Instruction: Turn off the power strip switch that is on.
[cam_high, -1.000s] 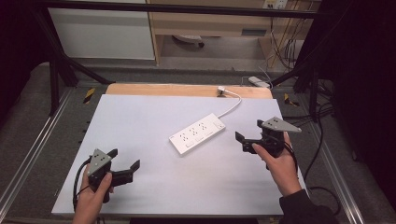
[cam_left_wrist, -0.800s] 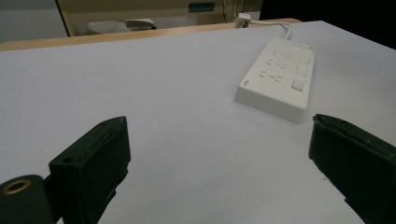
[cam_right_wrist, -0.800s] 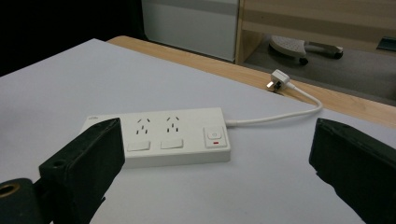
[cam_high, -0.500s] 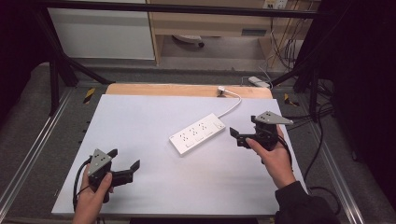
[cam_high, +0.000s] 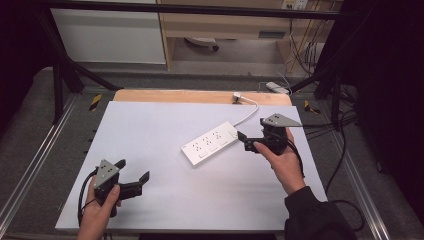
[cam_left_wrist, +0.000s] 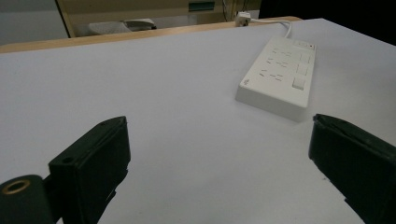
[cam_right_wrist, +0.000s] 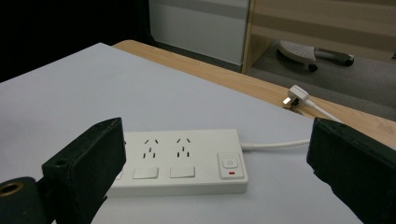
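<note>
We see the flat white plastic power strip (cam_high: 210, 143) lying at mid-table on the pale grey tabletop (cam_high: 150, 130). Our right gripper (cam_high: 248, 141), jaws spread, sits just beside its switch end; our left gripper (cam_high: 131, 176) rests released, well apart.

Left end of white plastic power strip (cam_right_wrist: 177, 161) hidden behind near black jaw in right gripper view. Its thin white cable (cam_right_wrist: 275, 145) passes behind far jaw. White plug (cam_right_wrist: 297, 96) partly out of focus, prongs unclear. Socket markings too small to read in high view. Both forearms cut by bottom edge there. Left gripper view: strip's (cam_left_wrist: 280, 77) far end blurred.
</note>
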